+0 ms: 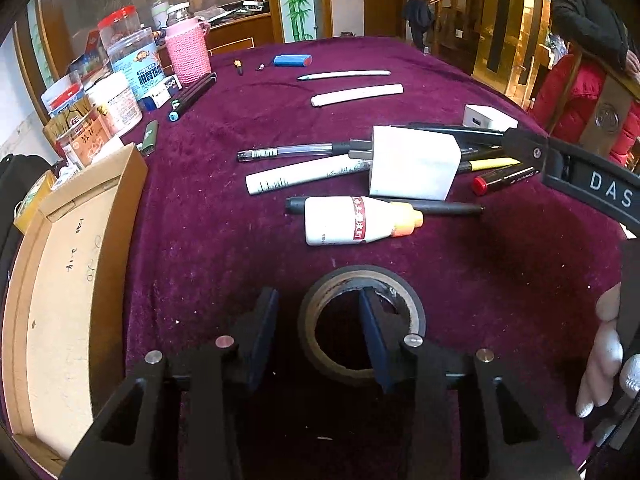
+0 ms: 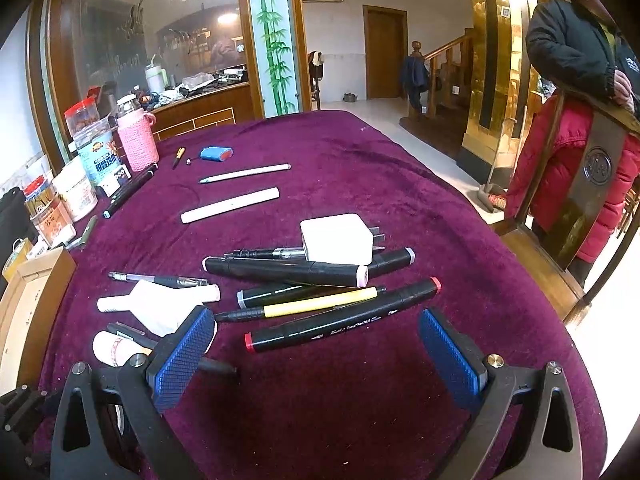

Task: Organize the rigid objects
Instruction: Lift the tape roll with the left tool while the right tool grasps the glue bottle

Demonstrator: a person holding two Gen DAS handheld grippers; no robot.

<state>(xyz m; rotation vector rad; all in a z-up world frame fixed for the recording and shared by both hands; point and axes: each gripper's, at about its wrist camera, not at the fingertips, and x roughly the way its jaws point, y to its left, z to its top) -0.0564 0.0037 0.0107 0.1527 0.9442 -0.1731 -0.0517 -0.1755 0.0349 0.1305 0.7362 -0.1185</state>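
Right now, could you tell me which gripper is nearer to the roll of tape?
Left. The left gripper straddles the tape roll, one finger inside its hole. The right gripper hovers open over the markers, further away.

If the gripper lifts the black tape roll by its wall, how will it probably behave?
The tape roll looks stiff: a thick ring with a cardboard core. It lies flat, so it should not roll. Gripped by one wall only, it may swing or tilt.

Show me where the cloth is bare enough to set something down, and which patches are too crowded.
Bare cloth lies between the cardboard tray and the white bottle, and beyond the two pale sticks toward the far table edge. Also bare: the near right, right of the red-capped marker. Crowded: the pen pile around the white charger, and the jars at far left.
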